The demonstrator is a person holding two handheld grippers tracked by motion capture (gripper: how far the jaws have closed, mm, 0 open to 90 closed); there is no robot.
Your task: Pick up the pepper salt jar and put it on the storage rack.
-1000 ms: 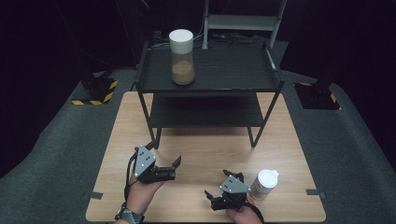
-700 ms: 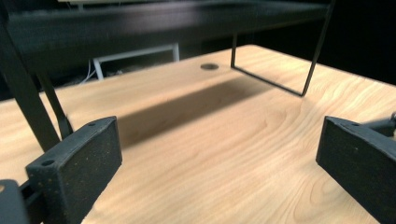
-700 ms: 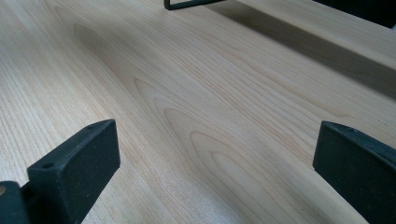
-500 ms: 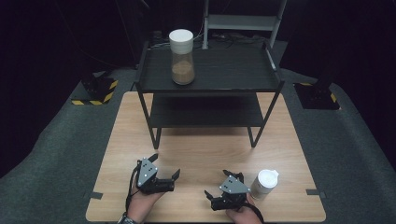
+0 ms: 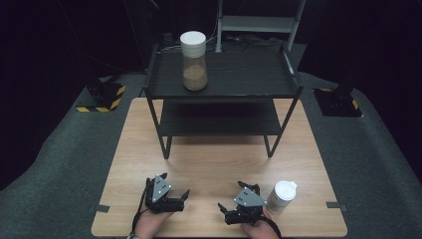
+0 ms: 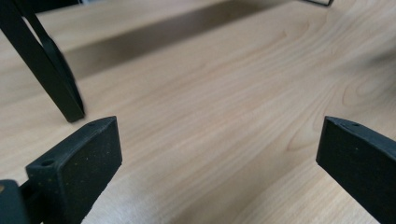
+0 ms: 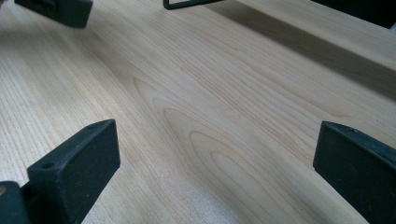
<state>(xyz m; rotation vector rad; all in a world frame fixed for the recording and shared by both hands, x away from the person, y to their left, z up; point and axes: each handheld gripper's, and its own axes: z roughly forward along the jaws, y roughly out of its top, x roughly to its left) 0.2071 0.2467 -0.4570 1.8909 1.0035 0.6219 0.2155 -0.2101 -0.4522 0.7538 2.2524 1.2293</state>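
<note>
Cup (image 5: 282, 195) just beside right gripper (image 5: 229, 213)

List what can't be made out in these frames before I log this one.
- Lower shelf of the black rack, high view: its back is hidden under the top shelf, in shadow.
- Brown contents of the jar: too small to identify.
- White cup: lid detail too small; its base is hidden by the right gripper.
- Right gripper view: the right jaw is cut off by the frame edge.
</note>
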